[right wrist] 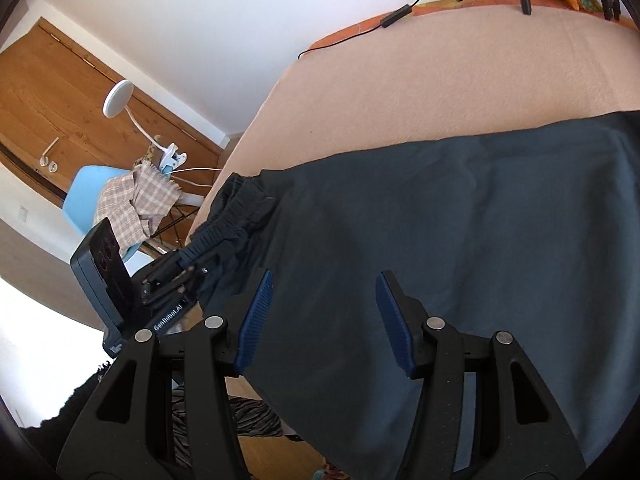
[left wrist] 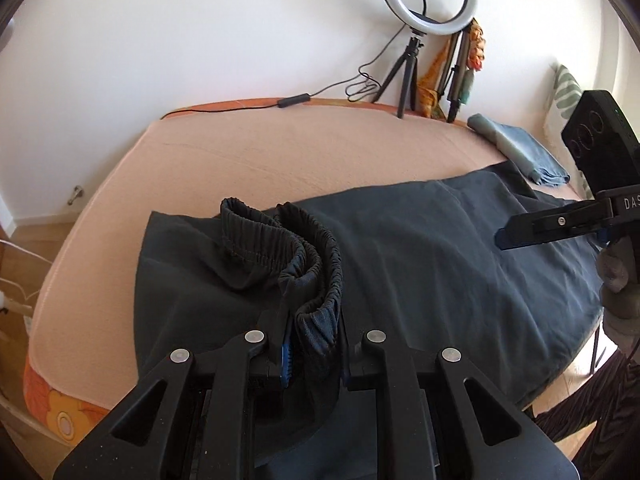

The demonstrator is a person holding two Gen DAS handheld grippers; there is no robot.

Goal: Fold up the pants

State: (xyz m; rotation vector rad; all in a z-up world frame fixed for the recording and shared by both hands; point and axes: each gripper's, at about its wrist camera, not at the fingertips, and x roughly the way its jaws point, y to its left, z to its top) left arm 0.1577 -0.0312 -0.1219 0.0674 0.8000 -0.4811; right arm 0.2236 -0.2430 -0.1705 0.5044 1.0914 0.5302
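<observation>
Dark grey pants [left wrist: 420, 248] lie spread across the peach bed [left wrist: 248, 160], legs running to the right. My left gripper [left wrist: 314, 344] is shut on the elastic waistband [left wrist: 316, 280] and holds it lifted and bunched above the fabric. In the right wrist view the pants [right wrist: 460, 220] fill the middle, and my right gripper [right wrist: 326, 320] is open just above the fabric, holding nothing. The left gripper [right wrist: 188, 268] shows there at the waistband [right wrist: 236, 204]. The right gripper [left wrist: 504, 236] shows at the right edge of the left wrist view, over the pant legs.
A ring light on a tripod [left wrist: 424, 20] with its cable stands at the bed's far edge. Folded blue-grey cloth [left wrist: 516, 148] lies at the back right. A blue chair with a checked cloth [right wrist: 132, 200], a clip lamp and a wooden door are left of the bed.
</observation>
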